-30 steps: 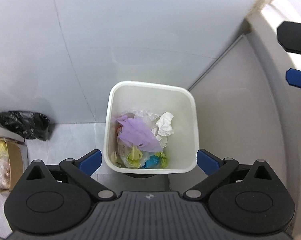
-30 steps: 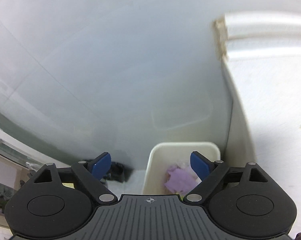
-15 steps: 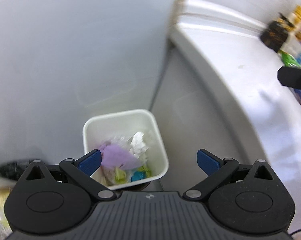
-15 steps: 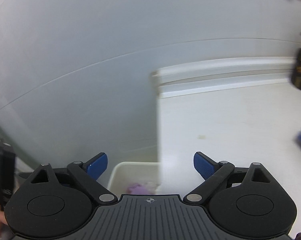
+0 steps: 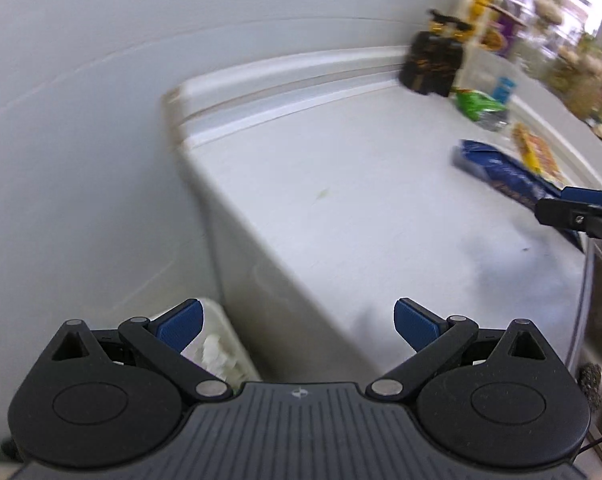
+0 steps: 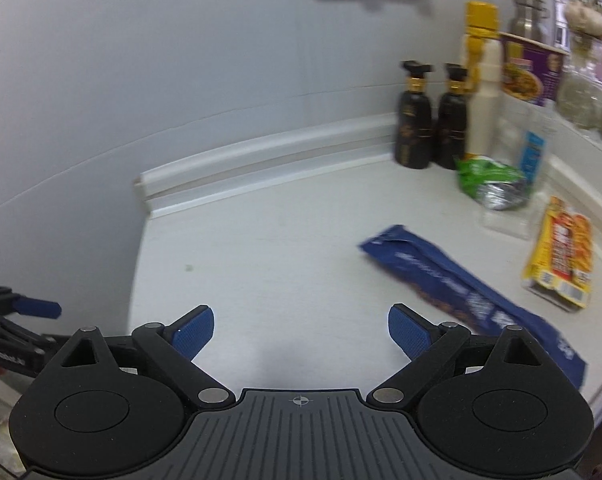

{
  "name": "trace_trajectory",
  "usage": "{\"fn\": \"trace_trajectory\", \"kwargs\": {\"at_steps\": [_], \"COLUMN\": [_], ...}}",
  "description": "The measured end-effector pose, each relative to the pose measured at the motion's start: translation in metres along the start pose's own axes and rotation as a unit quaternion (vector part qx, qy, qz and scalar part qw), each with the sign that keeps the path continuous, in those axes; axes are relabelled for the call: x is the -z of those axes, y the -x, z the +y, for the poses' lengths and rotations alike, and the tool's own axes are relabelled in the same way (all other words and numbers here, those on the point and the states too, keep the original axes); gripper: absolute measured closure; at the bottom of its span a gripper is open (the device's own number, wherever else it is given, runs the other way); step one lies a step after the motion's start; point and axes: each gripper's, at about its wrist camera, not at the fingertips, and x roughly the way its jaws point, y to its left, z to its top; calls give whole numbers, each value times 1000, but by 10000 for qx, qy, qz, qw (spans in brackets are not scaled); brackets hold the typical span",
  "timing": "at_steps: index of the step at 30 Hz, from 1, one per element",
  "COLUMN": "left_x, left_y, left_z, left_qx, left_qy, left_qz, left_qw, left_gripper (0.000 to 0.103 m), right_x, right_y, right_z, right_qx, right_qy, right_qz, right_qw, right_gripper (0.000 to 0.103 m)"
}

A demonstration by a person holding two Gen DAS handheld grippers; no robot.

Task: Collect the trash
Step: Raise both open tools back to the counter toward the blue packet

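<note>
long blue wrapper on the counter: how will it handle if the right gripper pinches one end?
The blue wrapper lies flat and creased on the counter, so it is probably thin film: likely to droop from a pinched end. It looks empty, so probably very light. Its glossy surface may slip between the pads, or slide if pushed.

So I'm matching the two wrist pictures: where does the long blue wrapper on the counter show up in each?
Left wrist: blue wrapper at the right edge, running down toward the right gripper.
Right wrist: blue wrapper right of centre, slanting to lower right.
Shared landmark: the two black bottles at the wall.
</note>
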Motion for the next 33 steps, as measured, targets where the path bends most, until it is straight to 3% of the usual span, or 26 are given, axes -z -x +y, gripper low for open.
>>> {"fn": "trace_trajectory", "kwargs": {"at_steps": [9,15,18,21,26,29,33], "left_x": [-34,-57,-66,-72,-81,-88,-93], "left_y": [-25,-46,-56,-63,-81,-95,-110], "left_z": [-56,-100,-126,-150,-183,-197,-213], "left_qx": [584,1161,1305,1441,1892,2093,2277], "left_qy": [-1089,-1786,-2425,-3135,-3901,-4136,-4433], "left_qz": [-148,-271,-465,-705,-672,-577,-355], "left_qw": [9922,9767,9602,9359,8986,8842,8662], "left_gripper": [1,1,1,1,2,4,15], "right_x": [11,13,12,11,2,-5,-11], "right_y": [17,18,16,11,-4,-18,-38], "right_z": [-65,-106,-125,-144,-168,-177,-186], "right_qx": [595,941,1083,1195,1264,1273,1327], "right_qy": [-234,-379,-488,-673,-895,-939,-1027], "right_qz": [-80,-126,-162,-166,-163,-87,79], "right_qw": [9979,9948,9928,9904,9878,9874,9858], "right_gripper": [7,7,5,4,4,4,4]}}
